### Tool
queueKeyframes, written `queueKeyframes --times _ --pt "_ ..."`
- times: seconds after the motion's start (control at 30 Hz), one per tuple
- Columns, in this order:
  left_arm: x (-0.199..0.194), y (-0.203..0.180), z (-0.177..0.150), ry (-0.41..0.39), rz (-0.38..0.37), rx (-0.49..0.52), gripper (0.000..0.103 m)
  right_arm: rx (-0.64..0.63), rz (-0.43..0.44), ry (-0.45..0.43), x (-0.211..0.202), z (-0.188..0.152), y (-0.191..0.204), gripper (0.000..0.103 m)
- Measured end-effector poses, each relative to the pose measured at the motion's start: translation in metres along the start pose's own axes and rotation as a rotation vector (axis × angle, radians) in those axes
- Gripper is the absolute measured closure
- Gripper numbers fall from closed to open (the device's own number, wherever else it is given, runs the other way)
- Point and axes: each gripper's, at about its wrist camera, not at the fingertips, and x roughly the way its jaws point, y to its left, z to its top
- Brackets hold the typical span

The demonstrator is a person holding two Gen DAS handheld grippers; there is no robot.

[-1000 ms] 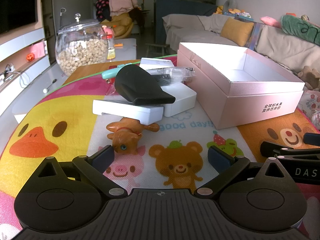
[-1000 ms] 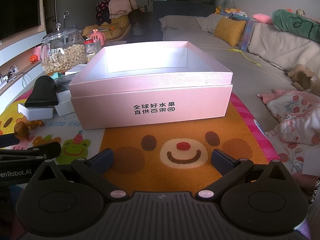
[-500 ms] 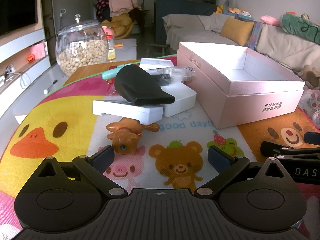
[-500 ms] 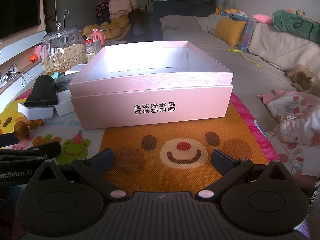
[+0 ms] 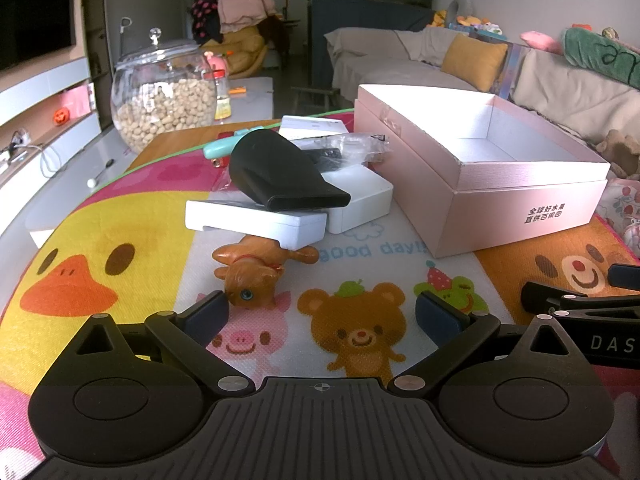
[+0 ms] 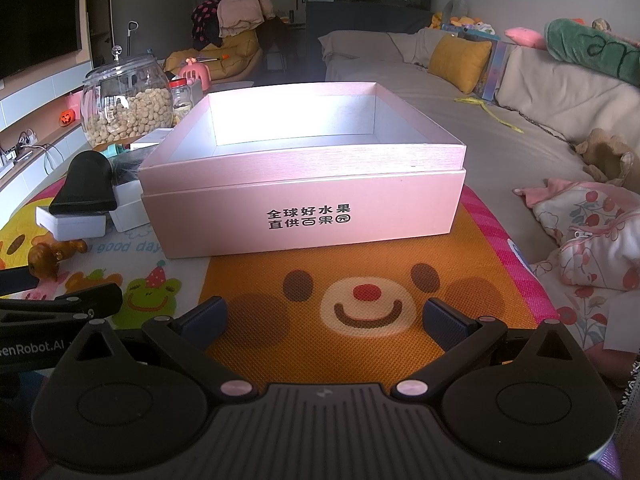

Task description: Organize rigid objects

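Nothing sorted yet: pink box (image 6: 304, 184) sits empty on the mat (image 6: 360, 280). Toy cat (image 5: 256, 268), white boxes (image 5: 256, 220) and black nozzle (image 5: 280, 176) lie piled left of it. Left gripper (image 5: 320, 312) and right gripper (image 6: 324, 320) both spread wide, holding nothing.

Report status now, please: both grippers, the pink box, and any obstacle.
Left gripper open, empty. Right gripper open, empty. Pink box open, nothing visible inside. Brown toy animal lies beside left fingertip; nothing blocks box.
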Motion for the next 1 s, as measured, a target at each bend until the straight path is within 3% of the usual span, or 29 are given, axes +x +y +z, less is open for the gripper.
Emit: queueKeyframes --times 0.53,0.77,1.0 --pt "-0.001 -0.001 0.000 -0.003 -0.008 -0.010 0.002 -0.004 0.005 0.005 0.000 0.000 0.000 0.000" --pt "-0.020 0.017 -0.005 -0.016 -0.064 -0.035 0.002 -0.056 0.068 0.073 0.002 0.006 -0.005 0.000" --pt "-0.046 0.079 0.024 -0.099 -0.113 -0.225 0.002 -0.062 0.074 0.088 0.001 0.007 -0.006 0.000"
